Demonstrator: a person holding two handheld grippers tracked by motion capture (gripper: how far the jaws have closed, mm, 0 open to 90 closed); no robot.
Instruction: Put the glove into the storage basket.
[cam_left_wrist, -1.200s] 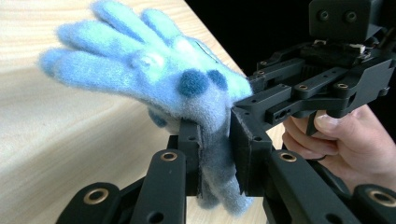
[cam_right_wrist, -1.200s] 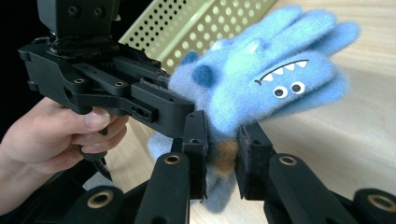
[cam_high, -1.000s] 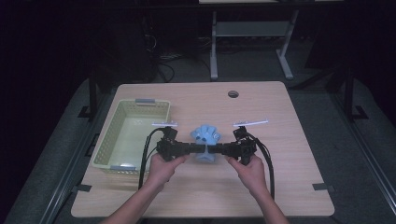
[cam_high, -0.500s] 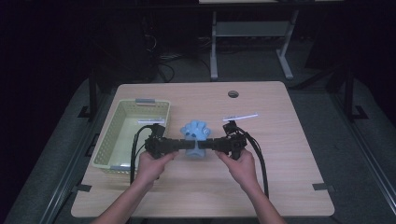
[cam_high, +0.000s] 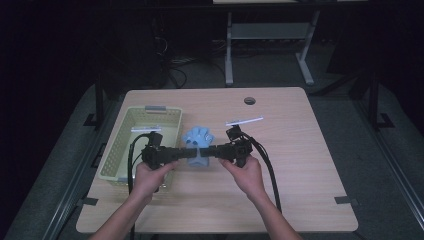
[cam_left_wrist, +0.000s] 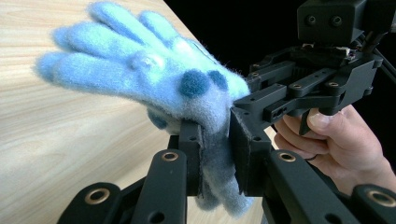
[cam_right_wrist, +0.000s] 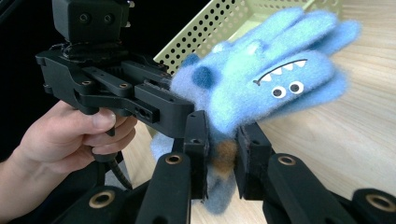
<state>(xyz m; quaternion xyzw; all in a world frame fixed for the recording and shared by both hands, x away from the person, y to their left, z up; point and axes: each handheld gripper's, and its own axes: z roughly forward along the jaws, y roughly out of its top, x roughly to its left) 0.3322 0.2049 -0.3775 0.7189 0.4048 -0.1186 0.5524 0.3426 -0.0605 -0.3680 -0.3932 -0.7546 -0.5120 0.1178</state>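
Nearest the person, two forearms reach in over the wooden counter (cam_high: 300, 165), each hand gripping a black tool. The left tongs (cam_high: 186, 153) and the right tongs (cam_high: 210, 151) point toward each other and meet at a fuzzy blue glove (cam_high: 198, 140), held between them above the counter, just right of the basket. In the left gripper view, the left tongs (cam_left_wrist: 215, 154) are clamped on the cuff end of the blue glove (cam_left_wrist: 154, 79), whose fingers fan out to the upper left; the right tongs grip the same cuff from the other side. In the right gripper view, the right tongs (cam_right_wrist: 220, 161) are pressed onto the glove (cam_right_wrist: 261, 84), which shows a stitched toothy mouth and two small eyes, with the left tongs biting in from the left. Beyond it stands a pale yellow-green perforated basket (cam_high: 120, 137) at the counter's left side. Farther back, a round cable hole (cam_high: 249, 100) sits near the far edge.
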